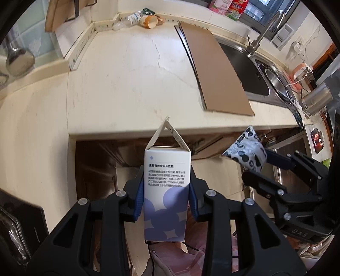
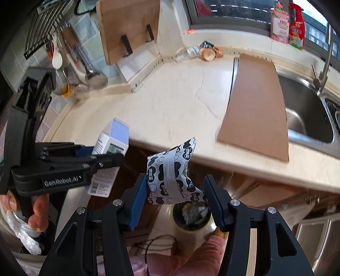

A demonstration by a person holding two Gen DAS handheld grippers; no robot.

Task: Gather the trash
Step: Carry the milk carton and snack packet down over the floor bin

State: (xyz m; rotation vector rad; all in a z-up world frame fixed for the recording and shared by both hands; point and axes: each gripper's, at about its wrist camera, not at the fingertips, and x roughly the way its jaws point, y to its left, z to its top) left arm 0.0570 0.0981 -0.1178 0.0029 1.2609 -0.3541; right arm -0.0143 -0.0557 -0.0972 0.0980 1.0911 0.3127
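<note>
Two pieces of trash are riding in my hands at once. My left hand-held gripper (image 1: 165, 197) is pinching a tall white cardboard carton with purple circles printed on it (image 1: 166, 191), its blue pads pressing on both narrow sides so the opened flap stays pointing away from me. My right hand-held gripper (image 2: 176, 195) is clamping a crumpled black-and-white patterned foil wrapper (image 2: 172, 176) between its blue pads; the wrapper is soft, so I am holding it across its widest part. I am keeping both just off the front edge of the cream stone bench (image 1: 127, 89), and I judge I am carrying them toward the round bin with the pale rim (image 2: 192, 218) that is showing directly below the wrapper.

More trash is still lying at the back of the bench: a clear plastic bottle (image 1: 129, 20) and torn brown paper scraps (image 1: 152, 21), close together by the wall. A flat sheet of brown cardboard (image 1: 216, 70) is partly covering the steel sink (image 1: 255, 74). A wooden cutting board (image 2: 127, 27) is leaning against the tiled wall.
</note>
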